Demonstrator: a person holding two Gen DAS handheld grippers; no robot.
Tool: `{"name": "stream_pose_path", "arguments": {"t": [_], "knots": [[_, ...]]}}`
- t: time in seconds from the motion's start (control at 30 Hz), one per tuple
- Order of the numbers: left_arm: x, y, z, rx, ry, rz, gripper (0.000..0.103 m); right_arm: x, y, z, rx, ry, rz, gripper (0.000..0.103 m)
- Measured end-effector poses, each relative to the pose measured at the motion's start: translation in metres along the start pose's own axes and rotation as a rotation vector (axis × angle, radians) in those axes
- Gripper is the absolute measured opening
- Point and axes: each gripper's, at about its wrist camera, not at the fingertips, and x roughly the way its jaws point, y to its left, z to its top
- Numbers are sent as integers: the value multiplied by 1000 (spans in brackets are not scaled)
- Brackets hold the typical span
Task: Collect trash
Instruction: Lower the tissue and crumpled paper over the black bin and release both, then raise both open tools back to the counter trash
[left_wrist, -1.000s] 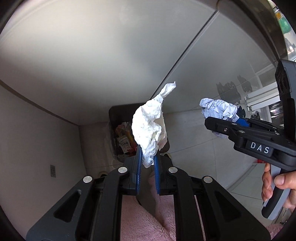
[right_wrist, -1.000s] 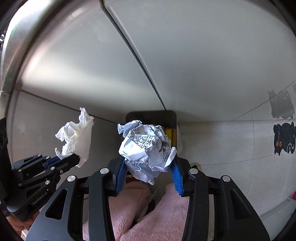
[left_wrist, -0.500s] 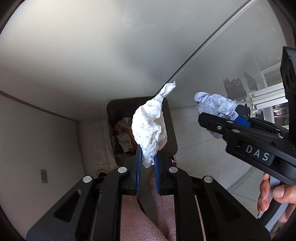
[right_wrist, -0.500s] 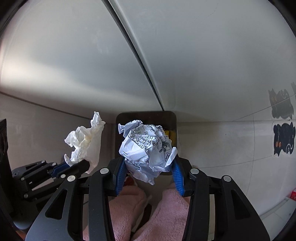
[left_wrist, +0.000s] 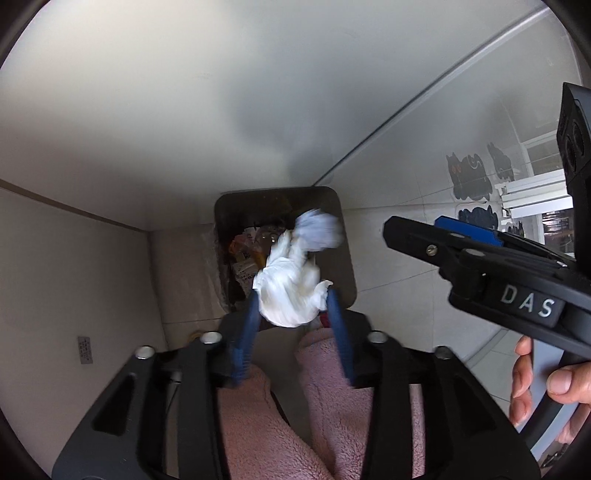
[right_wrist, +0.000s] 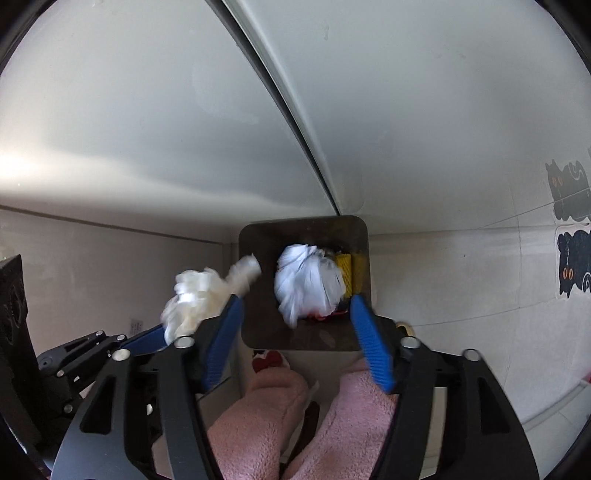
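Observation:
A dark square trash bin (left_wrist: 343, 236) stands on the floor below both grippers; it also shows in the right wrist view (right_wrist: 255, 295). My left gripper (left_wrist: 293, 299) is open, and the white tissue wad (left_wrist: 290, 291) is loose between its blue fingers, blurred, over the bin. My right gripper (right_wrist: 295, 308) is open, and the crumpled printed paper ball (right_wrist: 306, 284) is blurred, free of the fingers, over the bin mouth. The paper ball also shows in the left wrist view (left_wrist: 319, 230). The tissue shows at the left of the right wrist view (right_wrist: 199, 295).
The bin holds wrappers (left_wrist: 243, 258) and a yellow item (right_wrist: 349, 269). It stands against white cabinet doors (left_wrist: 258, 110) and a white side panel (left_wrist: 74, 277). Pink fuzzy slippers (right_wrist: 266, 417) are under the grippers. Black cat stickers (right_wrist: 570, 258) are on the tiled floor at the right.
Both grippers have opened. The tissue and the paper ball have left the fingers and are dropping toward the bin. Both grippers have moved closer over the bin.

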Motion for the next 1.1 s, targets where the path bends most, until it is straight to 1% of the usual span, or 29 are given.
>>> {"name": "stream_pose_path", "arguments": {"t": [0.07,0.1,0.17,0.23,0.3,0.33,0.37,0.47,0.5,0.57,0.63,0.67,0.73,0.87,1.03,1.1], "knots": [[-4,1,0,-7,-6,12,59,1,-1,-1,-5,-1,-9,72],[-6,2,-1,-11,-10,17,61,1,0,-1,-5,0,-14,74],[-12,3,-2,-16,-16,23,68,-2,0,-1,-2,-2,-19,77],[-22,3,-5,-15,-24,25,71,-8,-1,-2,1,-3,-27,79],[-32,4,-4,-16,-27,30,75,-17,-2,-2,2,-7,-32,83],[-37,5,-5,-18,-30,28,77,-23,-2,-3,0,-14,-35,88],[-45,4,-6,-18,-36,27,80,-28,-1,-3,-3,-20,-37,90],[-67,3,-7,-4,-57,36,89,-48,3,-7,-30,-27,-51,91],[-75,2,-8,3,-63,39,89,-56,5,-8,-37,-30,-54,92],[-91,-2,-9,14,-75,60,89,-73,8,-11,-47,-46,-65,99],[-109,-7,-11,26,-91,71,90,-88,10,-15,-59,-55,-74,99],[-118,-8,-11,29,-98,75,90,-88,10,-15,-59,-55,-74,99],[-137,-11,-11,33,-116,72,91,-103,13,-18,-66,-56,-78,99],[-179,-17,-11,46,-170,76,94,-142,18,-22,-70,-76,-60,99],[-234,-19,-4,54,-248,91,95,-198,28,-22,-86,-144,-41,99],[-255,-18,1,51,-278,86,95,-219,33,-19,-88,-176,-37,99]]}}
